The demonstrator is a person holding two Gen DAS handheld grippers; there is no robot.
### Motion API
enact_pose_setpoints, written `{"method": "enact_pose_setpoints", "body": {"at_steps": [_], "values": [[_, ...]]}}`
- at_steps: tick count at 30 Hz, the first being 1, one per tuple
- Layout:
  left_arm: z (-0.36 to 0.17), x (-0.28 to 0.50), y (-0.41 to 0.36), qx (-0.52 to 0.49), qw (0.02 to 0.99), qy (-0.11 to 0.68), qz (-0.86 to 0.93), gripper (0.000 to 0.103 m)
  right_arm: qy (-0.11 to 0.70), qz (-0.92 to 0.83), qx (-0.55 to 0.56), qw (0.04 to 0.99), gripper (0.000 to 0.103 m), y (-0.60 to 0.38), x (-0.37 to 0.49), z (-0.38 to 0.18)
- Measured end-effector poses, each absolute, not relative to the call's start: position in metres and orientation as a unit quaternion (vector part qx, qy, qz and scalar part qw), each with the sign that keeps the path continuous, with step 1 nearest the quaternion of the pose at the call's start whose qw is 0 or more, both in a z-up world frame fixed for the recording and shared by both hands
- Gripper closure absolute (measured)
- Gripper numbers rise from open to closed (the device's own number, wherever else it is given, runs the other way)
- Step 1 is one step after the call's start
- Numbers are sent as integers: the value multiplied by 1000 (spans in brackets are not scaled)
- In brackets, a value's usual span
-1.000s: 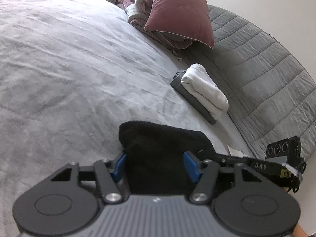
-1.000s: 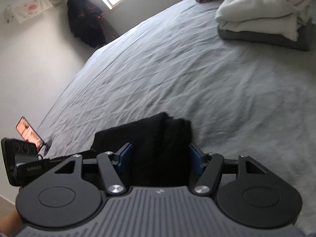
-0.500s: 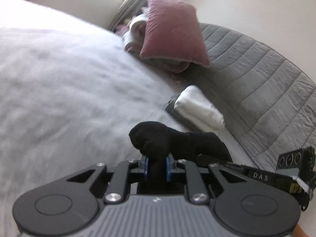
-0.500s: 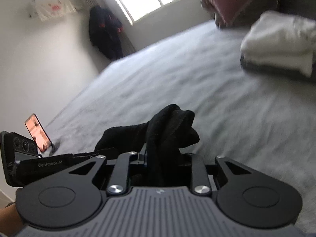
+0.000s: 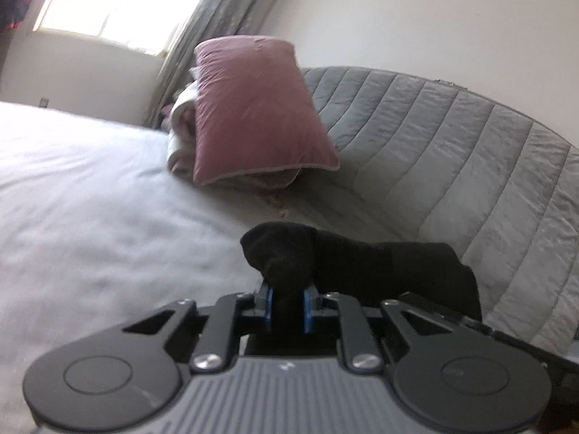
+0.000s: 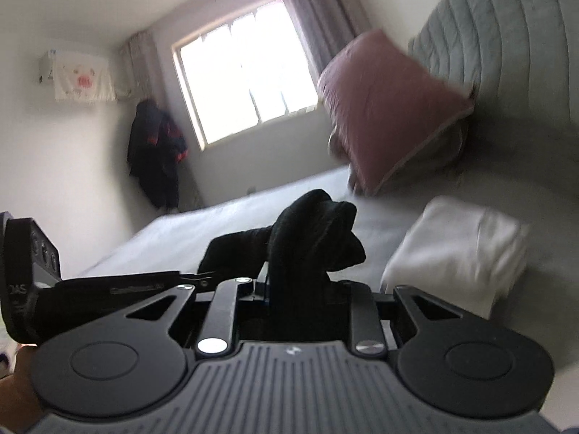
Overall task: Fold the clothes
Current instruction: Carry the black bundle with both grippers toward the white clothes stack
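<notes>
A mauve pillow (image 5: 253,108) is leaning against a bundle of rolled bedding (image 5: 181,133) at the head of the bed, beside a grey quilted headboard (image 5: 452,152) that is curving along the white wall. The pale grey bedspread (image 5: 90,199) is stretching across the mattress. A bright window (image 6: 246,83) is letting daylight in, with grey curtains (image 5: 220,25) hanging at its side. A dark jacket (image 6: 155,155) is hanging in the room's corner, below a wall unit draped in a printed cloth (image 6: 81,79).
</notes>
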State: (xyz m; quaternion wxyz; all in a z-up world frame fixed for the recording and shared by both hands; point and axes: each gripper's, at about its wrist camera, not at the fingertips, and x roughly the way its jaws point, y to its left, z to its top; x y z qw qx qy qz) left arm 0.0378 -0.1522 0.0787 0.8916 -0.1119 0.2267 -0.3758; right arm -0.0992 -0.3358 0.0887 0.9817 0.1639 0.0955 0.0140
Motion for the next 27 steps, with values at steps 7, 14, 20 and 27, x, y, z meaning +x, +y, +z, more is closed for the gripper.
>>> {"method": "enact_pose_setpoints", "body": {"at_steps": [7, 14, 20, 27], "values": [[102, 88, -221, -71, 887, 215, -402, 88, 47, -50, 213, 975, 77, -391, -64, 92], [104, 133, -291, -16, 878, 216, -428, 88, 42, -106, 253, 961, 77, -439, -32, 73], [83, 160, -350, 24, 870, 220, -442, 87, 44, -147, 275, 949, 77, -477, -13, 55], [67, 173, -369, 9, 895, 197, -399, 65, 86, -194, 253, 944, 62, -506, -1, 29]]}}
